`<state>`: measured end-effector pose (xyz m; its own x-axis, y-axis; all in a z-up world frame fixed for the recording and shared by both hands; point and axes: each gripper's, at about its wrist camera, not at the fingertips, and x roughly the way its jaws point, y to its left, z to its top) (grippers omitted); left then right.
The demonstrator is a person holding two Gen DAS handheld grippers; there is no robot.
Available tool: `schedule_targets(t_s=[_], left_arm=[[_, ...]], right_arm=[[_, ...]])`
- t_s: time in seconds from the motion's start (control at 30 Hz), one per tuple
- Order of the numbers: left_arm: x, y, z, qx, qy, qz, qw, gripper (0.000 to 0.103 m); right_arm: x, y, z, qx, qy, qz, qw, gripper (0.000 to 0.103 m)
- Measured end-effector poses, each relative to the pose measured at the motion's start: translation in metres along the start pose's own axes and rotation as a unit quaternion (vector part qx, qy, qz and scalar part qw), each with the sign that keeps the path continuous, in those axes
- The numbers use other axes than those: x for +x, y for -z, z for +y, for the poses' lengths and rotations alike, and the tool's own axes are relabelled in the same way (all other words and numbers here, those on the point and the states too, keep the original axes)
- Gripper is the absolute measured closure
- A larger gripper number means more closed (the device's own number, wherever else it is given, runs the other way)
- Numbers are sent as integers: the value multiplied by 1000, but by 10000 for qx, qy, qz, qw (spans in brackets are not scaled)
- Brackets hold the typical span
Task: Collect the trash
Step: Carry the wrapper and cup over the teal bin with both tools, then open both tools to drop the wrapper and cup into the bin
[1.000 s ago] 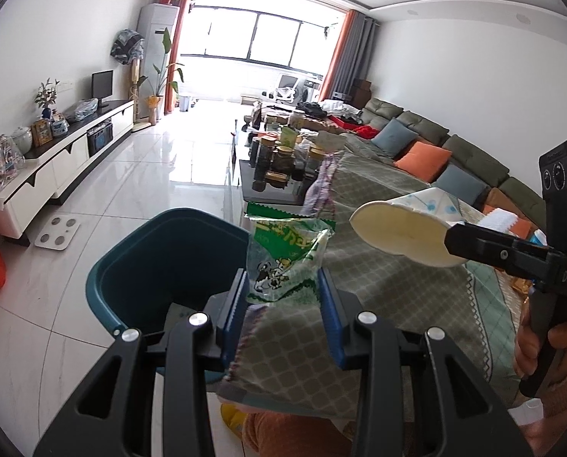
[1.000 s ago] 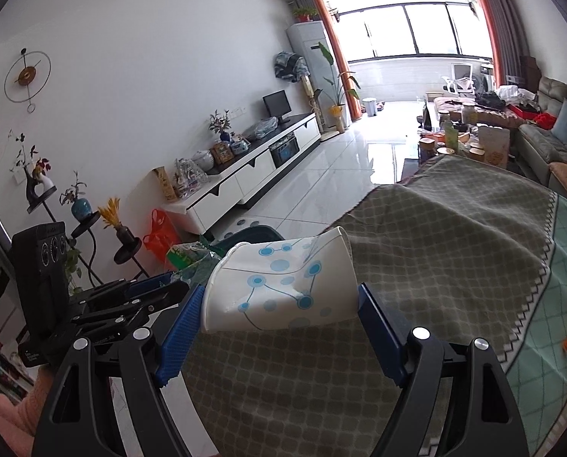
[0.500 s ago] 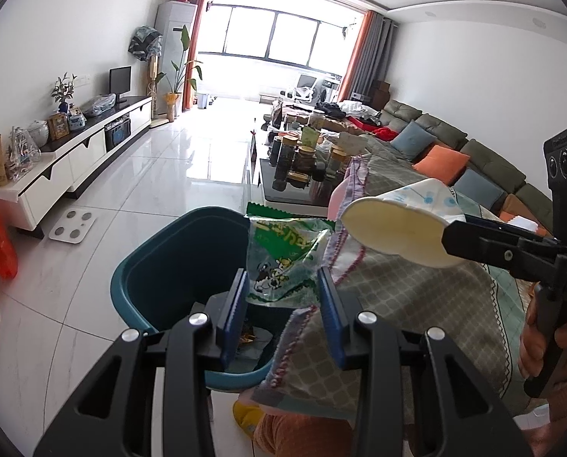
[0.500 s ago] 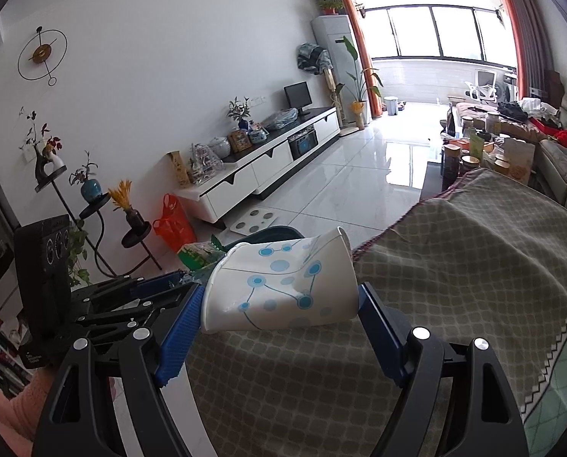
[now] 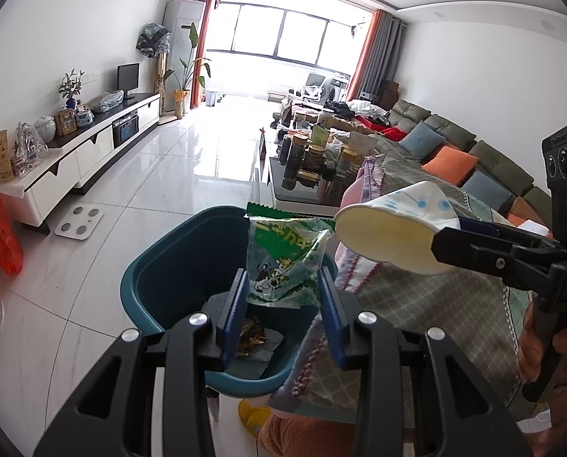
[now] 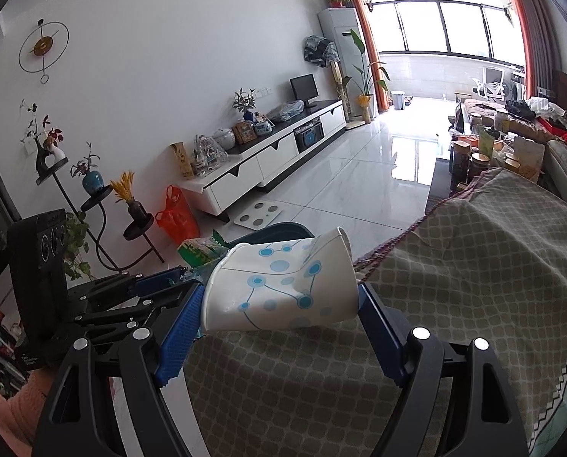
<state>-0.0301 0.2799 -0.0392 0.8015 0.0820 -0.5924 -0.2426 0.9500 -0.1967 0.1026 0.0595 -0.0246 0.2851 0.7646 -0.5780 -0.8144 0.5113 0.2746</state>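
My left gripper [image 5: 283, 285] is shut on a green snack wrapper [image 5: 283, 259] and holds it above the teal trash bin [image 5: 161, 266], which has scraps at its bottom. My right gripper [image 6: 279, 297] is shut on a crushed white paper cup with blue dots [image 6: 279, 285], held sideways over the cloth-covered table edge. In the left wrist view the cup [image 5: 394, 232] hangs to the right of the bin. In the right wrist view the wrapper [image 6: 199, 251] and a strip of the bin [image 6: 279, 230] show behind the cup.
A grey patterned tablecloth [image 6: 473, 285] covers the table on the right. A glass coffee table with jars [image 5: 314, 167] stands beyond the bin. A white TV cabinet [image 5: 82, 160], floor scale [image 5: 78, 222] and red bag [image 5: 0, 240] lie left. A sofa [image 5: 454, 144] runs along the right.
Both grippers have moved left off the table toward the bin; the wrapper now hangs over the bin's opening and the cup sits nearer its rim. Both grips unchanged.
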Motion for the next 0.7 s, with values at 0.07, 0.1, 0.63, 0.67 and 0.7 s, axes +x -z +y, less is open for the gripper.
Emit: schedule_targets(t_s=[0.07, 0.1, 0.63, 0.67, 0.7], left_arm=[[3, 0, 3, -26, -13, 28, 10000, 66], [5, 0, 4, -41, -30, 53, 10000, 66], [39, 4, 28, -454, -200, 510, 9975, 65], [41, 5, 31, -488, -203, 531, 9972, 65], [44, 5, 33, -527, -195, 562, 9968, 65]], right_arm=[[4, -1, 2, -17, -10, 39, 10000, 23], [5, -1, 3, -28, -7, 58, 10000, 23], [47, -8, 8, -27, 0, 497, 9988, 23], [50, -9, 8, -41, 11, 530, 9986, 23], [54, -11, 8, -35, -1, 560, 9984, 23]])
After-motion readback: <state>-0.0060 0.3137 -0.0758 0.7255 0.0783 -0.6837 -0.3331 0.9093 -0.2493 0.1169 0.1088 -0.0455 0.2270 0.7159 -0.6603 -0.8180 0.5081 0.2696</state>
